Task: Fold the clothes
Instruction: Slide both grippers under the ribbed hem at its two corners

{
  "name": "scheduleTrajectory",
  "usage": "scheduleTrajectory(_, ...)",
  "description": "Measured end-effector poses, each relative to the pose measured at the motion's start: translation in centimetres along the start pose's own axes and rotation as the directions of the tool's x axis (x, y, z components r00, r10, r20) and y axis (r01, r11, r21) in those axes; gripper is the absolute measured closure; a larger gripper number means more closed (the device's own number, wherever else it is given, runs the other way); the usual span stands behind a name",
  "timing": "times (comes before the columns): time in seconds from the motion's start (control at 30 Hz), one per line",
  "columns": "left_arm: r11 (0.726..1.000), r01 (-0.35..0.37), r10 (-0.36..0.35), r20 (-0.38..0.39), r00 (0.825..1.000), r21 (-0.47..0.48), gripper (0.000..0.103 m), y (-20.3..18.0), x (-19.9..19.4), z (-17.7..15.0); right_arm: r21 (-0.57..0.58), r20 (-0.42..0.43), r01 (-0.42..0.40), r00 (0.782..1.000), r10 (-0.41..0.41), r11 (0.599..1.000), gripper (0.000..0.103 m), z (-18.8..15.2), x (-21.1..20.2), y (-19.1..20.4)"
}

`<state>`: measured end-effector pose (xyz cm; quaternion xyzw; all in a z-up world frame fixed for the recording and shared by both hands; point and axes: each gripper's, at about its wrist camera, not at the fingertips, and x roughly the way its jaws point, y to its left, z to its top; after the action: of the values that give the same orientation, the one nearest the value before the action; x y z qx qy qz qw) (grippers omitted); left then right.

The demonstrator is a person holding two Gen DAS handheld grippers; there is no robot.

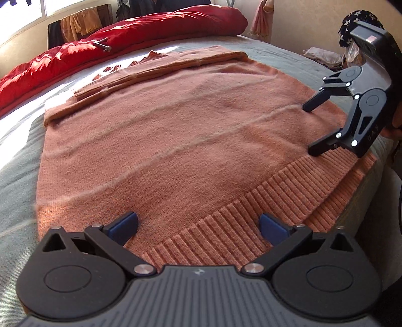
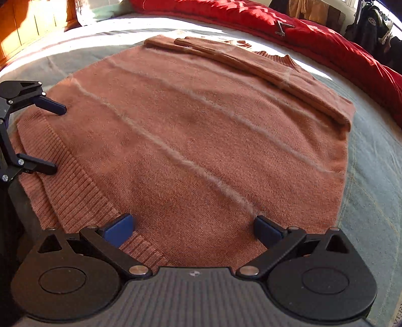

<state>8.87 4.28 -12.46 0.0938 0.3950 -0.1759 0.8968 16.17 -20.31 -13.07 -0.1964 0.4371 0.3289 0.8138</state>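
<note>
A salmon-pink knit sweater point(image 1: 176, 130) with pale fuzzy stripes lies flat on the bed, its sleeves folded across the far end near the collar; it also shows in the right wrist view point(image 2: 201, 130). My left gripper point(image 1: 198, 226) is open, its blue pads just above the ribbed hem point(image 1: 251, 213) at one corner. My right gripper point(image 2: 193, 230) is open over the hem's other corner. It shows in the left wrist view point(image 1: 310, 128), open, fingertips at the sweater. The left gripper shows in the right wrist view point(image 2: 56, 139), open.
A grey bedsheet point(image 1: 20, 161) covers the bed. A red duvet point(image 1: 150, 27) is bunched along the far edge, with a metal object point(image 1: 103, 45) on it. Clothes hang by the window behind. A wooden cabinet point(image 2: 30, 22) stands at the left in the right wrist view.
</note>
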Motion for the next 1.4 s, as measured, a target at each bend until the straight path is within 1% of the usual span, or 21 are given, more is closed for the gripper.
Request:
scheduleTrajectory(0.1, 1.000, 0.009, -0.009, -0.013, 1.000, 0.004, 0.000, 0.3, 0.7, -0.2, 0.081, 0.045, -0.027, 0.999, 0.024, 0.996, 0.000, -0.7, 0.5, -0.9)
scheduleTrajectory(0.27, 1.000, -0.012, 0.012, -0.016, 1.000, 0.015, 0.000, -0.1, 0.7, -0.1, 0.077, 0.083, 0.018, 0.996, -0.024, 0.997, 0.000, -1.4, 0.4, -0.1)
scheduleTrajectory(0.33, 1.000, -0.014, 0.015, -0.029, 0.999, 0.017, 0.000, -0.1, 0.5, 0.2, 0.093, 0.092, 0.016, 0.995, -0.025, 0.996, 0.000, -1.4, 0.2, -0.2)
scheduleTrajectory(0.4, 0.998, -0.035, 0.037, -0.030, 0.999, 0.057, 0.000, -0.4, -0.2, 0.5, 0.099, 0.084, 0.022, 0.996, -0.030, 0.995, 0.000, -1.2, -0.2, -0.2)
scheduleTrajectory(0.43, 0.993, -0.064, 0.066, -0.015, 0.998, 0.104, 0.001, -0.9, -0.8, 0.5, 0.101, 0.071, 0.030, 0.997, -0.037, 0.994, 0.000, -1.1, -0.6, 0.0)
scheduleTrajectory(0.47, 0.980, -0.105, 0.105, 0.010, 0.994, 0.167, 0.001, -1.5, -1.7, 0.5, 0.096, 0.065, 0.038, 0.997, -0.044, 0.995, 0.000, -1.0, -1.1, 0.2)
scheduleTrajectory(0.53, 0.945, -0.166, 0.155, 0.061, 0.986, 0.281, 0.001, -2.7, -3.3, 0.2, 0.061, 0.097, 0.057, 0.993, -0.063, 0.996, 0.000, -1.0, -2.6, 1.0)
scheduleTrajectory(0.57, 0.917, -0.186, 0.164, 0.091, 0.982, 0.354, 0.001, -3.6, -4.2, -0.2, 0.038, 0.113, 0.062, 0.991, -0.066, 0.997, 0.000, -1.1, -3.4, 1.4)
scheduleTrajectory(0.6, 0.883, -0.192, 0.158, 0.114, 0.981, 0.428, 0.001, -4.5, -5.1, -0.6, 0.013, 0.124, 0.066, 0.990, -0.067, 0.998, 0.000, -1.2, -4.1, 1.9)
scheduleTrajectory(0.63, 0.852, -0.191, 0.149, 0.124, 0.981, 0.487, 0.001, -5.4, -5.5, -1.2, -0.012, 0.134, 0.073, 0.988, -0.071, 0.997, 0.000, -1.2, -4.7, 2.5)
scheduleTrajectory(0.7, 0.780, -0.196, 0.141, 0.138, 0.980, 0.594, 0.001, -7.3, -5.9, -2.4, -0.058, 0.149, 0.082, 0.986, -0.072, 0.995, 0.000, -1.1, -5.6, 3.6)
scheduleTrajectory(0.77, 0.706, -0.219, 0.155, 0.155, 0.976, 0.673, 0.001, -8.9, -5.3, -3.8, -0.100, 0.156, 0.080, 0.986, -0.064, 0.992, 0.000, -1.0, -6.0, 5.0)
scheduleTrajectory(0.8, 0.676, -0.231, 0.165, 0.162, 0.973, 0.700, 0.001, -9.5, -4.9, -4.3, -0.122, 0.159, 0.078, 0.986, -0.058, 0.989, 0.000, -0.9, -6.3, 5.7)
scheduleTrajectory(0.87, 0.638, -0.247, 0.191, 0.160, 0.968, 0.729, 0.001, -10.3, -3.7, -4.9, -0.160, 0.168, 0.082, 0.984, -0.055, 0.984, 0.000, -0.7, -6.6, 7.0)
scheduleTrajectory(0.9, 0.632, -0.259, 0.204, 0.165, 0.965, 0.731, 0.001, -10.4, -3.2, -5.0, -0.171, 0.173, 0.089, 0.983, -0.059, 0.981, 0.000, -0.6, -6.7, 7.5)
scheduleTrajectory(1.0, 0.647, -0.286, 0.216, 0.190, 0.958, 0.707, 0.000, -10.6, -2.6, -4.4, -0.209, 0.188, 0.117, 0.979, -0.077, 0.971, 0.000, -0.6, -7.1, 9.1)
scheduleTrajectory(1.03, 0.646, -0.303, 0.228, 0.202, 0.952, 0.701, 0.000, -10.6, -2.4, -4.2, -0.220, 0.191, 0.119, 0.979, -0.077, 0.968, 0.000, -0.6, -7.2, 9.5)
scheduleTrajectory(1.1, 0.625, -0.341, 0.262, 0.222, 0.939, 0.702, 0.000, -10.7, -2.0, -3.8, -0.235, 0.196, 0.121, 0.978, -0.076, 0.964, 0.000, -0.7, -7.5, 10.2)
scheduleTrajectory(1.2, 0.600, -0.365, 0.283, 0.238, 0.929, 0.712, 0.000, -10.9, -1.5, -3.6, -0.249, 0.200, 0.122, 0.977, -0.072, 0.961, 0.000, -0.9, -7.7, 10.8)
scheduleTrajectory(1.33, 0.602, -0.400, 0.295, 0.273, 0.916, 0.691, 0.001, -10.9, -2.2, -3.1, -0.270, 0.199, 0.126, 0.977, -0.073, 0.954, 0.000, -1.1, -7.2, 11.8)
scheduleTrajectory(1.4, 0.612, -0.409, 0.299, 0.282, 0.912, 0.677, 0.001, -10.8, -2.8, -2.7, -0.294, 0.195, 0.116, 0.979, -0.059, 0.949, 0.000, -1.2, -6.8, 12.5)
